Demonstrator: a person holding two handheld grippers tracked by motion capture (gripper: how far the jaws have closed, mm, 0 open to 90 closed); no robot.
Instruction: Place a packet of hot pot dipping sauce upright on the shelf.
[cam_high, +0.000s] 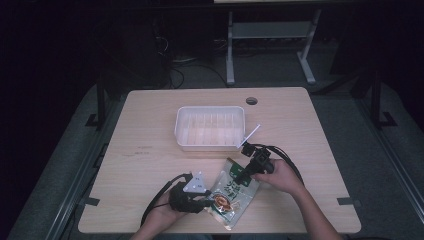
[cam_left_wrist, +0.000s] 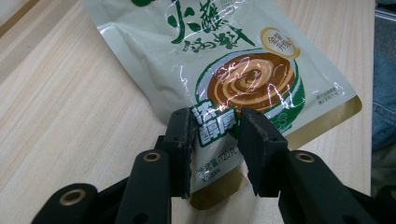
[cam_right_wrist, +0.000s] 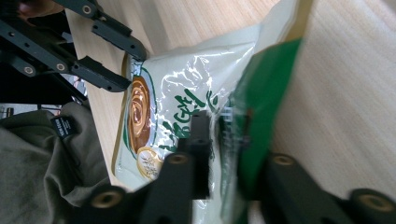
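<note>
Pulling the two ends apart too hard looks like the main risk: the glossy cream-and-green foil sauce pouch (cam_high: 231, 192) could tear at an edge, or slide out of one grip, since its film is slick and creased. The right gripper (cam_high: 246, 173) pinches the green top edge of the pouch, jaws clamped on a folded, lifted flap, as its own view shows close up. That fold is thin, so I judge the hold shallow; a twist of the hand could let it slip free. The left gripper (cam_high: 201, 200) sits at the pouch's lower corner with its jaws parted on either side of the gold-trimmed bottom edge; one jaw touches the film, the other stands a little off, so it is not clenched. Closing there off-centre could crumple the corner instead of catching it.

The pouch lies at the near edge of the pale wooden table (cam_high: 150, 150), partly raised at its top, printed with green characters and a brown swirl in a bowl. Just beyond stands an empty white plastic rectangular tub (cam_high: 210, 127), apart from the pouch.
</note>
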